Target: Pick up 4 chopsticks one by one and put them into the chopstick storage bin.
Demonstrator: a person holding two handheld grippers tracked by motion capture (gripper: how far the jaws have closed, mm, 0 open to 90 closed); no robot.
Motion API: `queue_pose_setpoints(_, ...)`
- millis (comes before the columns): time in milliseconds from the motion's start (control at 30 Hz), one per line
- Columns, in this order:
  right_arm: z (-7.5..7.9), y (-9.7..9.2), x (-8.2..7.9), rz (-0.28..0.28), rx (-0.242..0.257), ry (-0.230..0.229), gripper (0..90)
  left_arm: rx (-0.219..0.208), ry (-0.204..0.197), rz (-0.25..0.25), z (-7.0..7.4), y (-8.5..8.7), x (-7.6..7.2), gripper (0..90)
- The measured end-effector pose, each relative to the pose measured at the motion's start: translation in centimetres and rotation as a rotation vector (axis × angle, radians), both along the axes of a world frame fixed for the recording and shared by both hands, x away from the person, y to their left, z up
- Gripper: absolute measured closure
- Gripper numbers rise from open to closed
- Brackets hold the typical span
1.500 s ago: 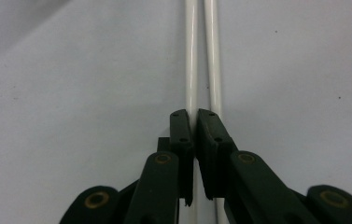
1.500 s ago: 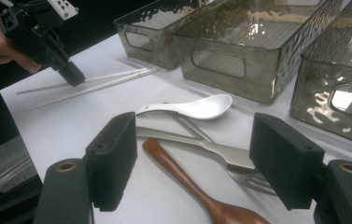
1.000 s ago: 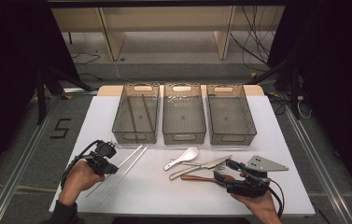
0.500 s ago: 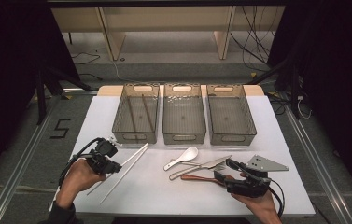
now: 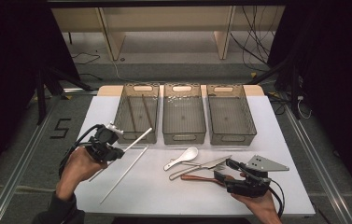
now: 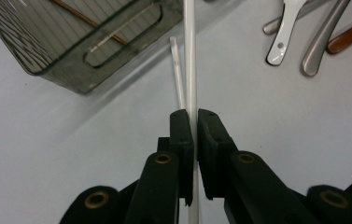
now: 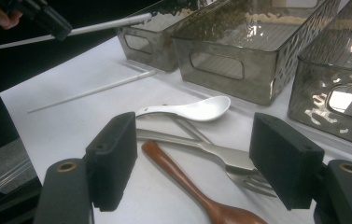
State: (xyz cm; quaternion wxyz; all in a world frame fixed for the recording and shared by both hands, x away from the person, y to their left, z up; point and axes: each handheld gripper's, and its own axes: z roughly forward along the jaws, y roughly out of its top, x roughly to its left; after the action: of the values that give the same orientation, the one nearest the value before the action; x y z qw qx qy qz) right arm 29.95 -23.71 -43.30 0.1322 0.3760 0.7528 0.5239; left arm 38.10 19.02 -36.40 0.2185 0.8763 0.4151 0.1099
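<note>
- Nearest me, my right hand-held gripper [image 5: 230, 169] rested low at the near right of the bench [image 5: 276, 140], its jaws spread wide with nothing pinched between them.
- In the right gripper view, a brown wooden spoon [image 7: 197, 189] ran between those open pads without touching either, and a metal fork [image 7: 239, 165] lay just beyond it.
- My left hand-held gripper [image 5: 119, 150] sat at the near left, jaws clamped tight on a white chopstick [image 5: 134, 140].
- The left gripper view showed the held chopstick [image 6: 191, 56] squeezed between the two black pads and running straight out ahead of them.
- That chopstick hung clear of the bench, tilted up, its far tip reaching toward the near wall of the left bin [image 5: 136, 135].
- A second white chopstick [image 5: 124, 174] lay flat on the bench just beside the left gripper, slanting from the near edge toward the bins.
- Mid-bench, a white soup spoon [image 5: 183, 157] lay touching the fork and a metal knife [image 5: 211, 163], all in a loose cluster with the wooden spoon.
- Farther back, three smoky see-through bins stood side by side: left, middle [image 5: 184, 135] and right [image 5: 232, 135].
- Two dark brown chopsticks [image 5: 146, 112] lay inside the left bin.
</note>
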Motion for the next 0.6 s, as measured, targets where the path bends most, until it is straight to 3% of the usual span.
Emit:
queue_pose_setpoints(267, 0.0, -0.1, 0.0, -0.002, 0.003, 0.001, 32.7, 0.018, -0.014, 0.030, 1.1, 0.2, 3.4, 85.0)
queue_pose_setpoints(600, 0.0, -0.2, 0.0, -0.003, 0.007, 0.007, 32.7, 0.005, -0.045, 0.084, 1.6, 0.8, 7.8, 84.9)
